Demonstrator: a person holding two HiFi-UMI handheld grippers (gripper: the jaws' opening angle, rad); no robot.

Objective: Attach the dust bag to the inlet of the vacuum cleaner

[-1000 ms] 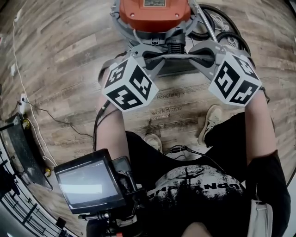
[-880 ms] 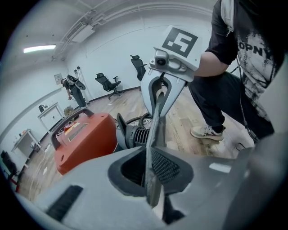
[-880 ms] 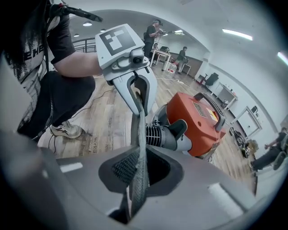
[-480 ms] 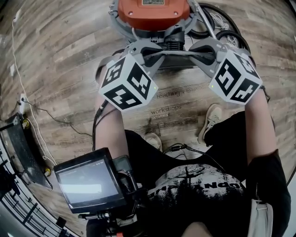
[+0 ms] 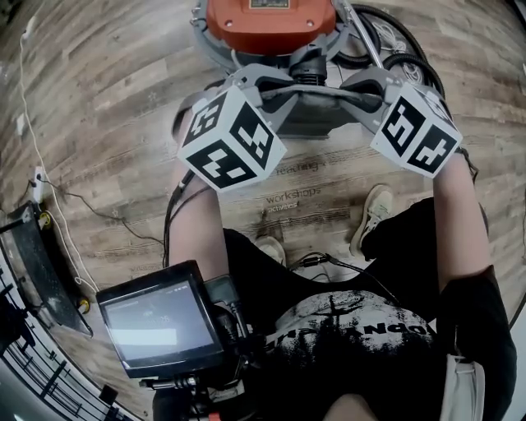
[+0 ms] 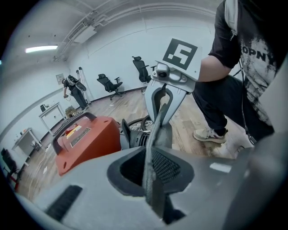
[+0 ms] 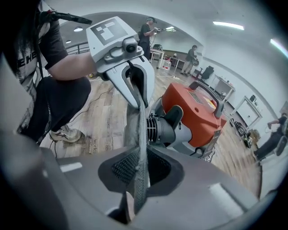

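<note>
An orange vacuum cleaner (image 5: 271,20) stands on the wood floor, its black ribbed inlet (image 5: 308,70) facing me. A grey dust bag (image 5: 316,115) hangs stretched between my two grippers just in front of the inlet. My left gripper (image 5: 283,97) pinches the bag's left edge; in the left gripper view the grey fabric (image 6: 153,179) runs straight between the jaws. My right gripper (image 5: 349,92) grips the opposite edge, with the fabric (image 7: 139,179) between its jaws too. Both pairs of jaws are opening slightly, still on the fabric. The inlet (image 7: 164,128) sits right behind the bag.
Black hose coils (image 5: 394,49) lie at the vacuum's right. A thin cable (image 5: 49,189) trails across the floor on the left beside a black rack (image 5: 33,271). My shoes (image 5: 374,214) stand below the bag. Office chairs (image 6: 110,83) and people stand far off.
Both grippers have edged a little toward the vacuum with the bag between them. The right gripper's cube has rolled slightly.
</note>
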